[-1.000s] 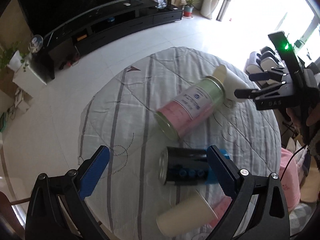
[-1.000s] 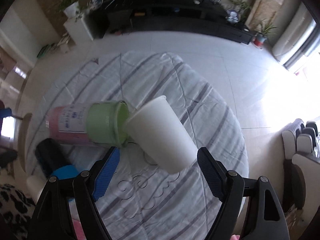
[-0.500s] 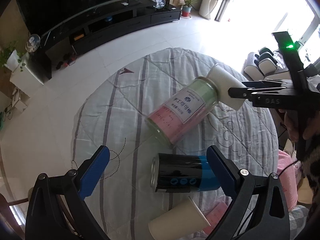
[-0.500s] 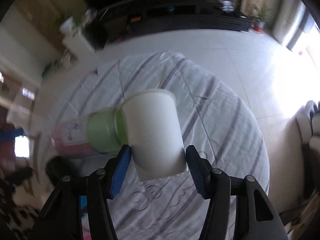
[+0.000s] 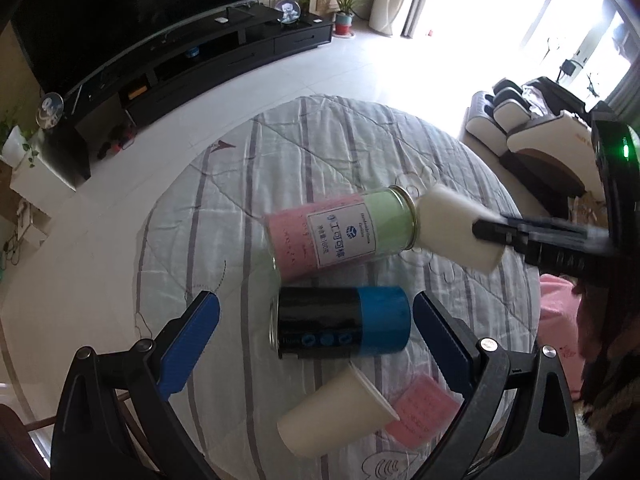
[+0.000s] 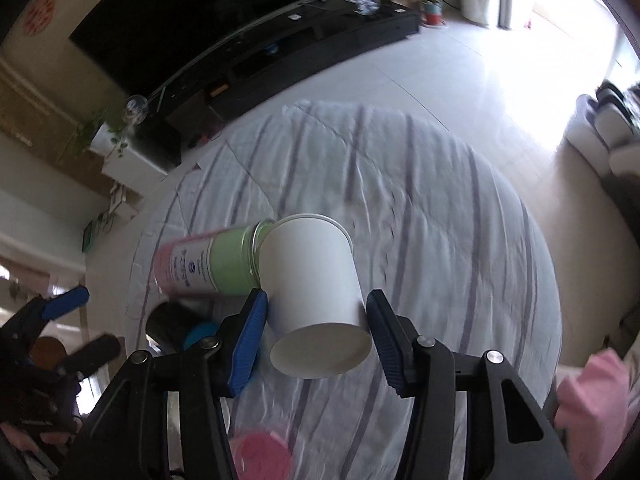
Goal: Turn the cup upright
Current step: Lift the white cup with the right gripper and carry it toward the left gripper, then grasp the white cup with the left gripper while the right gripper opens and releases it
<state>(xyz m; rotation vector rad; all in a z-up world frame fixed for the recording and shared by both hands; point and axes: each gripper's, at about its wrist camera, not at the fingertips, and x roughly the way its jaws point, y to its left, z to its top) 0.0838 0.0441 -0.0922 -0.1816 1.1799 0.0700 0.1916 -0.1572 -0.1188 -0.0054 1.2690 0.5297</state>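
Note:
My right gripper [image 6: 316, 312] is shut on a white paper cup [image 6: 312, 280]. The cup is tilted, base toward the camera and rim pointing away. The cup also shows in the left wrist view [image 5: 452, 232], lifted beside a pink and green can [image 5: 340, 236] that lies on its side. My left gripper [image 5: 316, 324] is open and empty. It hovers astride a black and blue can [image 5: 340, 328] lying on its side. A second white paper cup [image 5: 336, 412] lies on its side near the front table edge.
The round table has a striped grey cloth [image 5: 320, 152]. A pink lid [image 5: 420, 408] lies by the second cup. A TV stand [image 5: 180, 64] and tiled floor lie beyond; sofas [image 5: 520, 128] are at the right.
My right gripper closed on the white cup and lifted and turned it, rim now pointing away. The left gripper drifted back slightly and stayed open.

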